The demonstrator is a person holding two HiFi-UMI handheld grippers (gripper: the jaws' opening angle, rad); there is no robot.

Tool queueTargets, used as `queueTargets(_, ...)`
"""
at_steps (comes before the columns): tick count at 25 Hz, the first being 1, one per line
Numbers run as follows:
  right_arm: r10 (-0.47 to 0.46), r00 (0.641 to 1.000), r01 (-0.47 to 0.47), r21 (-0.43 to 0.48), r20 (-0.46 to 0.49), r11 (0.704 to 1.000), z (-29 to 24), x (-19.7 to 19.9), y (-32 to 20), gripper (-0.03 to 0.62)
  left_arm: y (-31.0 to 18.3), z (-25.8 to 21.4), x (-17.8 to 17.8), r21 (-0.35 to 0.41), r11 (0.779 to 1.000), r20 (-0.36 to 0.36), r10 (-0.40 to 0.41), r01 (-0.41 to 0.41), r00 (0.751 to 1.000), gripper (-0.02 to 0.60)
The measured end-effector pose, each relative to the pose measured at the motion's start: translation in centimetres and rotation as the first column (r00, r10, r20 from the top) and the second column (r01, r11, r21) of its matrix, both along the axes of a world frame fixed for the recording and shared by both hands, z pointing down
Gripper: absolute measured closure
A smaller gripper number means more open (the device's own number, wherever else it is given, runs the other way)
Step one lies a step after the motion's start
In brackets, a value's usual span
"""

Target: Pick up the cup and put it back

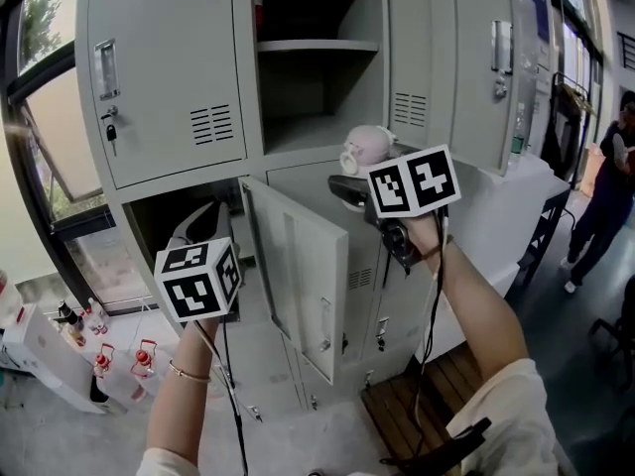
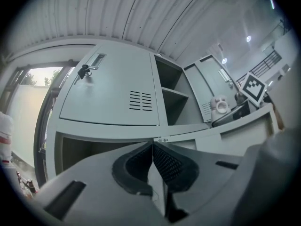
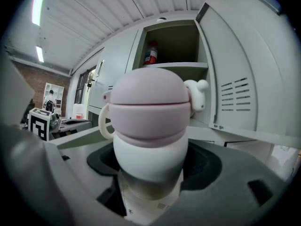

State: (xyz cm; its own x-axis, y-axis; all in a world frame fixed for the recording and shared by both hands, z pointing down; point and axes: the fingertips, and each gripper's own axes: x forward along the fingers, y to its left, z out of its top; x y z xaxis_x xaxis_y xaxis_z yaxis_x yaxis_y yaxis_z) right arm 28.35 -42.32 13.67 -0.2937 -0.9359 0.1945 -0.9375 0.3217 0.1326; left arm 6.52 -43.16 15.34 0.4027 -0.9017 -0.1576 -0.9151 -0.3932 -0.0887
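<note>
The tall grey metal locker cabinet (image 1: 169, 87) fills the view ahead. Its upper middle compartment (image 1: 317, 97) stands open and is divided by a thin grey shelf (image 1: 317, 45). Below it a lower grey door (image 1: 298, 266) hangs ajar toward the person. The right gripper (image 1: 357, 181) is held up in front of that open compartment. Its jaws are spread wide around the lower white body of the round pink-and-white lidded cup (image 3: 149, 117), which is airborne, upright and touching no surface. The step in hand looks like the put-back, most likely into the section under the shelf, though the cup's exact spot cannot be told. The grip sits low on a cup that bulges higher up, so it should stay level and travel straight in. Its pink lid must pass below the shelf's front edge, and the looped handle (image 3: 104, 124) should stay clear of the compartment's side wall. The arm should stay above the lower door. The jaws should part only once the base rests flat on the compartment floor. The left gripper (image 2: 153, 166) is empty, its pads pressed together, and is best kept down at the left, out of the way. A small red-labelled bottle (image 3: 150, 54) stands on the shelf above and needs no contact.
</note>
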Motion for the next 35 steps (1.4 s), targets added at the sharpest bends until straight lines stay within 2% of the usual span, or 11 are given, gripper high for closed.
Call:
queueTargets(8, -0.006, 1.0, 0.006, 0.03, -0.008, 1.0, -4.5, -0.9, -2.8, 0.25, -1.1, -4.7, -1.3, 0.063, 0.997, -0.01, -0.035, 0.036, 0.999, 0.572)
queueTargets(14, -0.011, 1.0, 0.011, 0.037, -0.007, 0.999, -7.1, -2.0, -5.0, 0.25, -1.9, -7.2, -1.5, 0.074, 0.997, -0.016, -0.032, 0.033, 0.999, 0.572)
queueTargets(21, -0.006, 1.0, 0.007, 0.031, -0.023, 0.999, -8.3, -3.2, -7.9, 0.25, -2.9, -8.8, -1.2, 0.085, 0.996, -0.004, -0.029, 0.029, 1.0, 0.572)
queueTargets(28, 0.016, 0.999, -0.016, -0.004, -0.035, 1.0, -8.2, -3.3, -11.2, 0.25, -2.9, -9.4, -1.2, 0.09, 0.996, -0.029, -0.009, 0.012, 1.0, 0.572)
queueTargets(35, 0.035, 0.999, -0.035, -0.042, -0.008, 0.999, -8.0, -3.3, -14.4, 0.25, -2.7, -9.8, -1.9, 0.085, 0.996, -0.016, -0.014, 0.015, 1.0, 0.572)
